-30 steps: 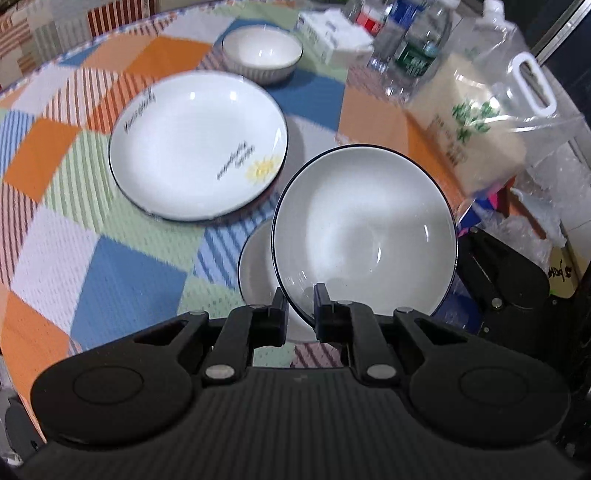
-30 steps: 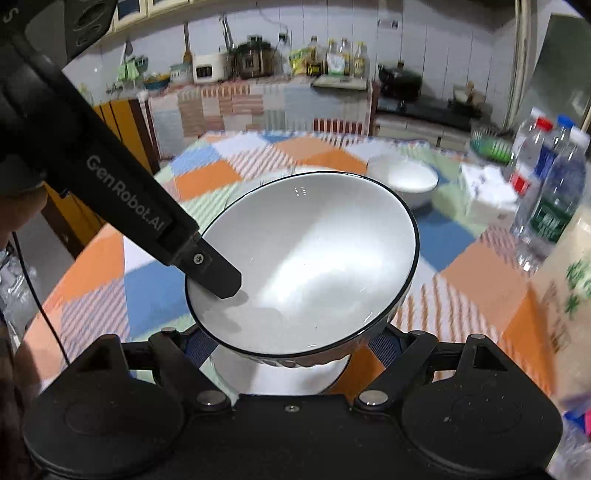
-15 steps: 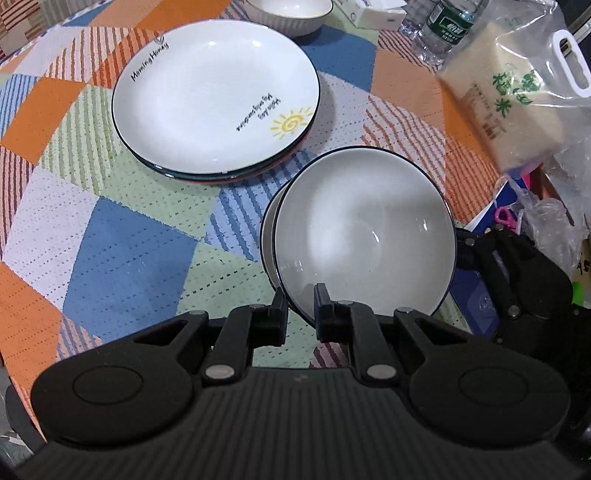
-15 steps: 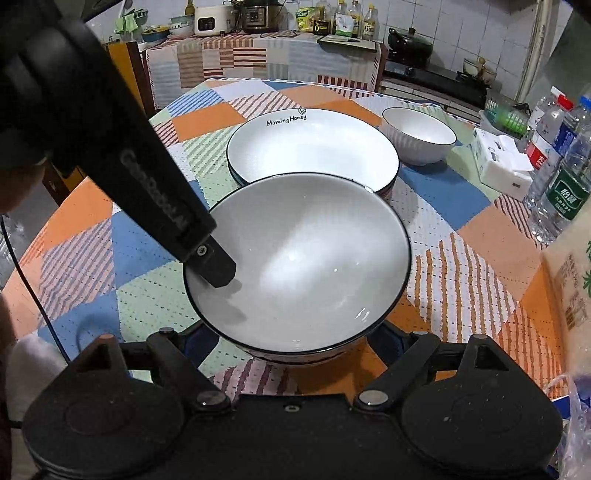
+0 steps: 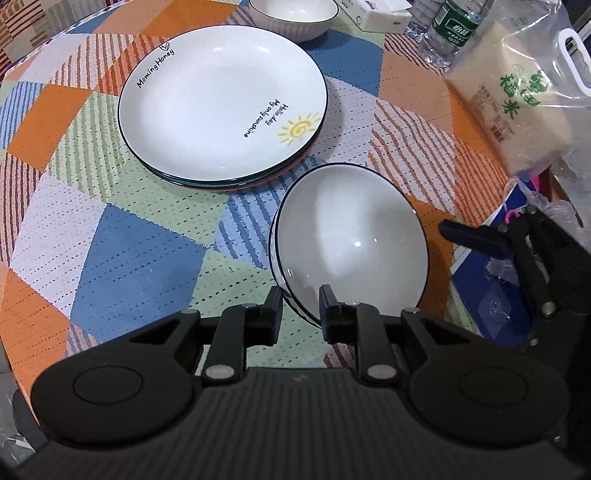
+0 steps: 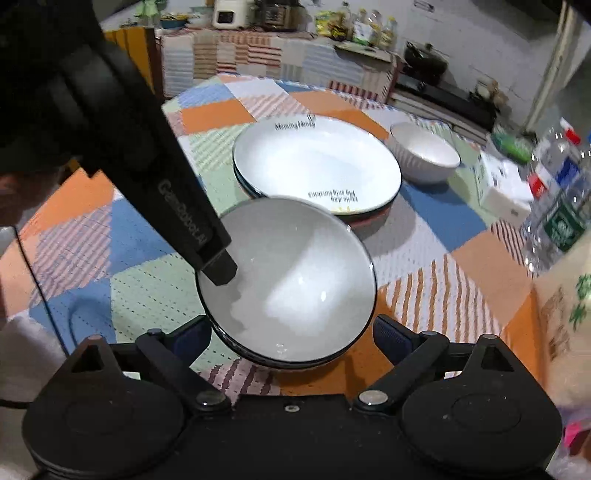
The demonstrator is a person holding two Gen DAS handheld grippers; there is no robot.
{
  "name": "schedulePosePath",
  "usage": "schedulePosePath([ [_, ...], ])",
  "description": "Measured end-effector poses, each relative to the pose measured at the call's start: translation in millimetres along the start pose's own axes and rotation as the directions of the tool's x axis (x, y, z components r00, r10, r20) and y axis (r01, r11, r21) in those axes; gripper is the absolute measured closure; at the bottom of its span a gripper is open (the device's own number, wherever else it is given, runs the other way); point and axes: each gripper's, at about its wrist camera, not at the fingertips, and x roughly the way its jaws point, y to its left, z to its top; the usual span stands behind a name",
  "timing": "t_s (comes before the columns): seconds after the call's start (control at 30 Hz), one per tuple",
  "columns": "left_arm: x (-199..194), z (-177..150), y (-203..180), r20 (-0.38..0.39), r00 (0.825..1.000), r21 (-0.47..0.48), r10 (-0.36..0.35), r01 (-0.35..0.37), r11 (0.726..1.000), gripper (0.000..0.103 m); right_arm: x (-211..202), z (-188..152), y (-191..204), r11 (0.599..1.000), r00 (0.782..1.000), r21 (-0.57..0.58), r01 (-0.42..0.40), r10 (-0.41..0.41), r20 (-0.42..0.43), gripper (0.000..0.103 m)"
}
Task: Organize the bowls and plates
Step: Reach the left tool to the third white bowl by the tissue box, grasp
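Observation:
A white bowl with a thin black rim (image 5: 351, 240) (image 6: 295, 288) now rests nested in a second like bowl (image 5: 274, 236) on the patchwork tablecloth. My left gripper (image 5: 300, 310) straddles its near rim, jaws slightly parted, one finger inside (image 6: 218, 266). My right gripper (image 6: 291, 336) is open, its fingers wide on either side of the bowl. A stack of white plates (image 5: 221, 107) (image 6: 317, 170) with "Morning Honey" lettering lies beyond. A small ribbed white bowl (image 5: 293, 14) (image 6: 424, 158) stands farther back.
A bag of rice (image 5: 517, 99) and water bottles (image 5: 450, 29) (image 6: 557, 210) stand at the right. A white tissue box (image 5: 373, 14) (image 6: 502, 188) sits behind. The table's edge runs close at the right, with plastic bags and a blue item (image 5: 491, 266) beyond it.
The held bowl came down from a tilt and settled into the bowl on the table. My left jaws have opened a little on its rim. The right gripper drew back slightly.

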Motion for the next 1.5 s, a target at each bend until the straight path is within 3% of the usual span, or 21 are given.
schedulePosePath([
  [0.13, -11.5, 1.9, 3.3, 0.015, 0.999, -0.018, -0.028, 0.028, 0.999, 0.079, -15.8, 7.5, -12.1, 0.999, 0.998, 0.011, -0.052, 0.051, 0.047, 0.007],
  [0.33, -31.7, 7.7, 7.0, 0.045, 0.998, -0.026, -0.037, 0.038, 0.999, 0.074, -25.7, 20.9, -30.4, 0.999, 0.996, 0.028, -0.037, 0.034, 0.088, 0.007],
  [0.63, -58.0, 43.8, 22.3, 0.170, 0.985, 0.009, 0.021, -0.023, 1.000, 0.074, 1.7, 40.2, -78.5, 0.982, 0.987, 0.176, 0.063, -0.088, 0.136, 0.007],
  [0.83, -57.5, 80.3, 38.7, 0.233, 0.971, 0.033, 0.061, -0.071, 0.997, 0.074, 22.7, 55.6, -118.3, 0.949, 0.986, 0.315, -0.016, -0.038, 0.165, 0.007],
  [0.87, -55.5, 87.0, 41.4, 0.237, 0.970, 0.039, 0.060, -0.071, 0.997, 0.072, 27.2, 57.0, -122.3, 0.948, 0.986, 0.318, -0.004, -0.050, 0.162, 0.007],
  [0.93, -50.8, 101.5, 45.5, 0.242, 0.968, 0.051, 0.058, -0.073, 0.996, 0.057, 33.1, 61.9, -129.1, 0.953, 0.982, 0.302, 0.024, -0.078, 0.170, 0.007],
  [1.17, -30.7, 155.5, 51.5, 0.276, 0.960, 0.104, 0.043, -0.075, 0.992, 0.047, 55.0, 100.0, -176.9, 0.930, 0.986, 0.362, -0.057, -0.005, 0.167, 0.015],
  [1.27, -15.2, 183.3, 57.3, 0.278, 0.961, 0.078, 0.008, -0.031, 0.996, 0.038, 76.8, 118.4, -202.1, 0.890, 0.991, 0.445, -0.098, 0.047, 0.125, 0.020],
  [1.37, 2.9, 206.8, 64.6, 0.289, 0.957, 0.032, -0.006, -0.004, 0.999, 0.038, 104.8, 130.6, -229.4, 0.812, 0.992, 0.569, -0.128, 0.106, 0.071, 0.033],
  [1.5, 30.0, 234.5, 75.8, 0.314, 0.949, -0.029, 0.002, 0.007, 1.000, 0.038, 145.5, 134.4, -257.3, 0.697, 0.988, 0.706, -0.123, 0.156, 0.018, 0.035],
])
